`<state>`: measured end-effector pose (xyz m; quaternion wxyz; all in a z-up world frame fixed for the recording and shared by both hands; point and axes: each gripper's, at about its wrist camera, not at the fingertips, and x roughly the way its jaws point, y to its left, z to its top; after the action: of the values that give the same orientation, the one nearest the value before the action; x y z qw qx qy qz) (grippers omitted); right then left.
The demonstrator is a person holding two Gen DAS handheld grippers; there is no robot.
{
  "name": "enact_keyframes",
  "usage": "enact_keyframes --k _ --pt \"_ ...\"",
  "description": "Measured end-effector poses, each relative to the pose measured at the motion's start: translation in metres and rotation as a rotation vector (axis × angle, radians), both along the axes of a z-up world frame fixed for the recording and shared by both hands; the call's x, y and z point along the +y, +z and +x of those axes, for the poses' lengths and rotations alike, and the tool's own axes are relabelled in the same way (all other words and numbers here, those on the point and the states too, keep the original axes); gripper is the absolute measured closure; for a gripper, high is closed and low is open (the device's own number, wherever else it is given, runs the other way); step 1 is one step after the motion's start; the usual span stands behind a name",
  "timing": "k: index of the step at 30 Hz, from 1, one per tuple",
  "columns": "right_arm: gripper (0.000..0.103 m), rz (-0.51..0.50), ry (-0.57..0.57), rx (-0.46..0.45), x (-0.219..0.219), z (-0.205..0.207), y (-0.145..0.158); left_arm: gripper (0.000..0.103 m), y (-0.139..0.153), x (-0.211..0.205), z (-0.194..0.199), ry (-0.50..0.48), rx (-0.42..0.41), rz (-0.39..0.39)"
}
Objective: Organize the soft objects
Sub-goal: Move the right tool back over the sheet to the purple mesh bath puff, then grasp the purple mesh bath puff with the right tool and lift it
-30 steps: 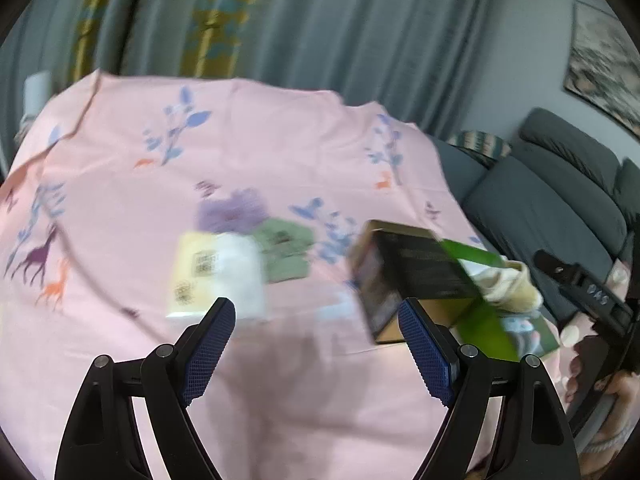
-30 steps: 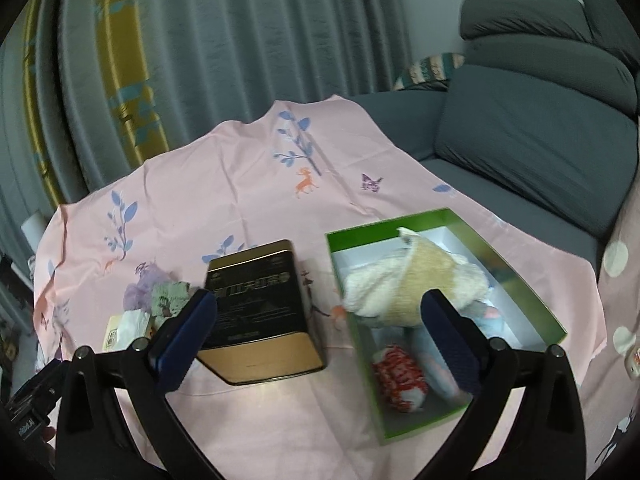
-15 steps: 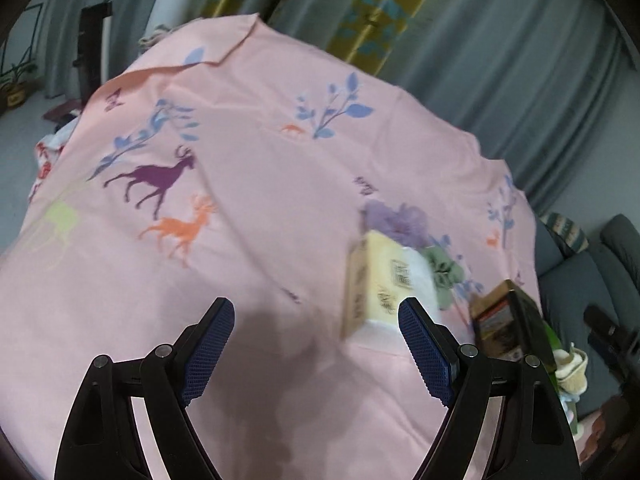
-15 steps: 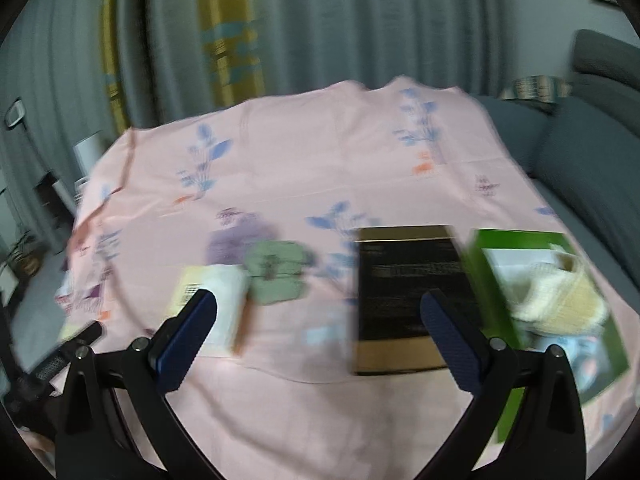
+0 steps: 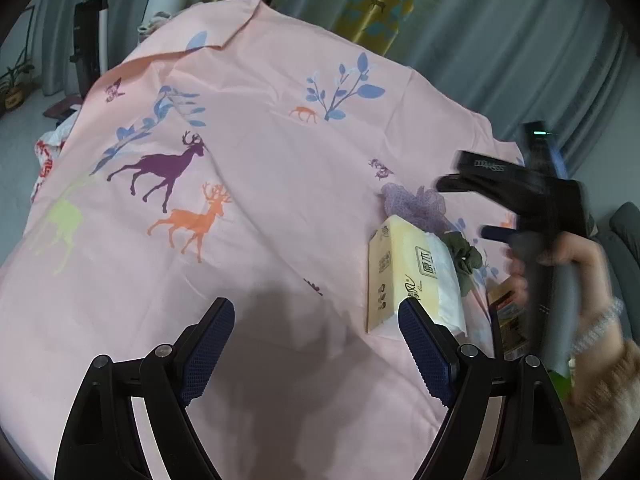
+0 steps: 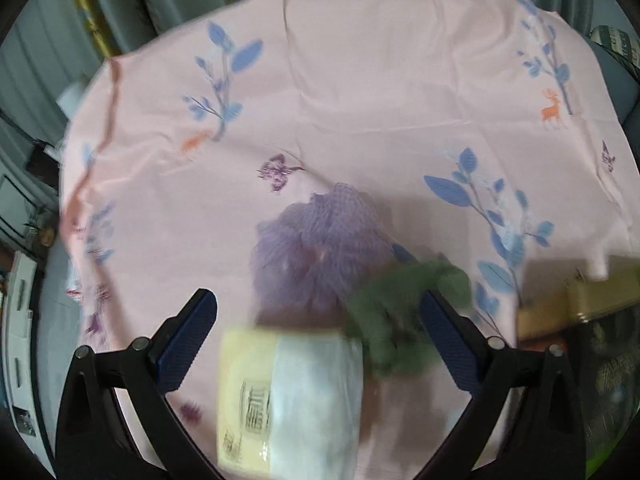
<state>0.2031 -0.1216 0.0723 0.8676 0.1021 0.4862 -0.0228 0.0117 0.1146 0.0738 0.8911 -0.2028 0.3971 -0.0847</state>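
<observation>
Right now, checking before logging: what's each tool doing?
Left tool: open, holding nothing.
Right tool: open, empty, above the tissue pack.

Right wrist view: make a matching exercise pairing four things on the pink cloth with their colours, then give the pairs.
Things:
1. mesh bath pouf
2. scrunchie
3. tissue pack
4. tin box

Colours:
A. gold and black
B. pale yellow and white
C. purple
D. dull green

Pairs: 1-C, 2-D, 3-B, 4-A
</observation>
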Motion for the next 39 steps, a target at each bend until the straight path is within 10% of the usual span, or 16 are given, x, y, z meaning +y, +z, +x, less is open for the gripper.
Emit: enact_keyframes --k 10,12,15,28,39 --pt "0.020 -0.017 0.035 0.101 0.008 0.046 -0.056 0.019 -0.010 0.002 0.009 -0.004 0.059 -0.001" --pt "0.062 -0.002 0.044 0.105 0.004 0.046 -0.063 0.019 -0.009 0.000 0.008 -0.009 0.059 -0.001" --pt "0.084 -0.015 0.036 0.090 -0.005 0.044 -0.062 0.019 -0.009 -0.002 0.007 -0.014 0.056 0.001" --pt "0.082 0.102 0.209 -0.115 -0.010 -0.085 0.064 0.019 -0.006 -0.017 -0.001 -0.035 0.044 0.053" --pt "0.067 0.084 0.281 0.113 -0.007 -0.186 -0.018 0.019 -0.011 -0.041 -0.009 -0.092 0.059 0.076"
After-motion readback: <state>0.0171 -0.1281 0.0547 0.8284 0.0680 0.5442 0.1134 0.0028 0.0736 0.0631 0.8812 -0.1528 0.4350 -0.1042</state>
